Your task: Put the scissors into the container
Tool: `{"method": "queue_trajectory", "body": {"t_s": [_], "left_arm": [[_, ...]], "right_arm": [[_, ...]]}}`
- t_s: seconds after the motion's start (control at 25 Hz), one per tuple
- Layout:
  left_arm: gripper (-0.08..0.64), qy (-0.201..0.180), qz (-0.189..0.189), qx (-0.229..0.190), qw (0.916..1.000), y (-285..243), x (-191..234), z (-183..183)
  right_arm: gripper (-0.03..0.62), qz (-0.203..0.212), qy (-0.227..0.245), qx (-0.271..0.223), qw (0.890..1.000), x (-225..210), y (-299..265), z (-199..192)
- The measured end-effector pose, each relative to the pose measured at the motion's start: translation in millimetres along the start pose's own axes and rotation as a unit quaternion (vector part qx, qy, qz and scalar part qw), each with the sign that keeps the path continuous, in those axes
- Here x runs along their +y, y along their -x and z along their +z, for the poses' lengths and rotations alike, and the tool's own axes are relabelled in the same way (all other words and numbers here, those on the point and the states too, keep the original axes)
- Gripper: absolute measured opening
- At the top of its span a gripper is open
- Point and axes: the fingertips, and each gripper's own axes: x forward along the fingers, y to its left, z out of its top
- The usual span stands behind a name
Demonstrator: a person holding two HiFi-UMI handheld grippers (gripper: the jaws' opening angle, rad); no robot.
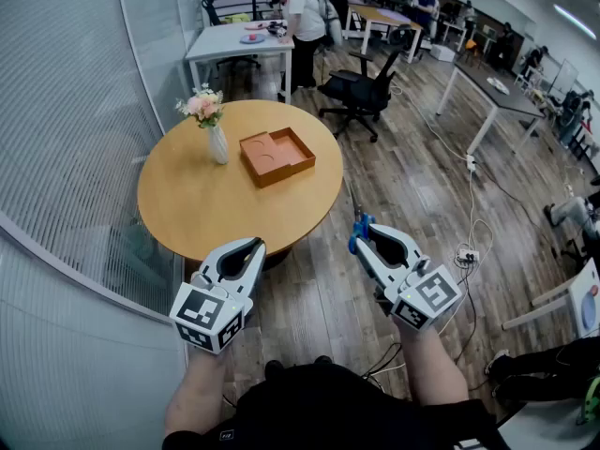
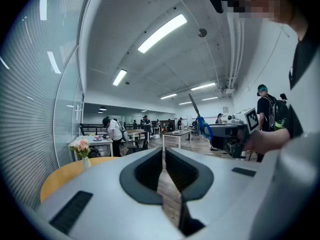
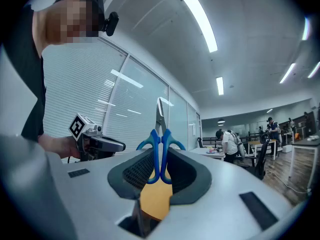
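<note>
Currently the right gripper (image 1: 368,235), at the lower centre-right of the head view, pinches the scissors (image 3: 161,151) by their blue handles, blades pointing up past the jaw tips. The left gripper (image 1: 251,247), at lower left, has its jaws pressed together with nothing between them. Both hang over the wooden floor (image 1: 328,289), short of the round table (image 1: 202,209). On the table, well apart from the scissors, the orange container (image 1: 286,173) lies beside a vase of flowers (image 1: 217,142).
</note>
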Motion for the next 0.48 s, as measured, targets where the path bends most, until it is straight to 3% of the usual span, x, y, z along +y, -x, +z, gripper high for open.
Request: {"method": "queue_trajectory", "body": {"t_s": [0.48], "left_arm": [[0.029,0.034,0.01,0.004,0.9994,11.1,8.9,-9.0]], "right_arm": [[0.097,-0.031,-0.017,0.007,0.999,-10.2,18.9,-6.4]]}}
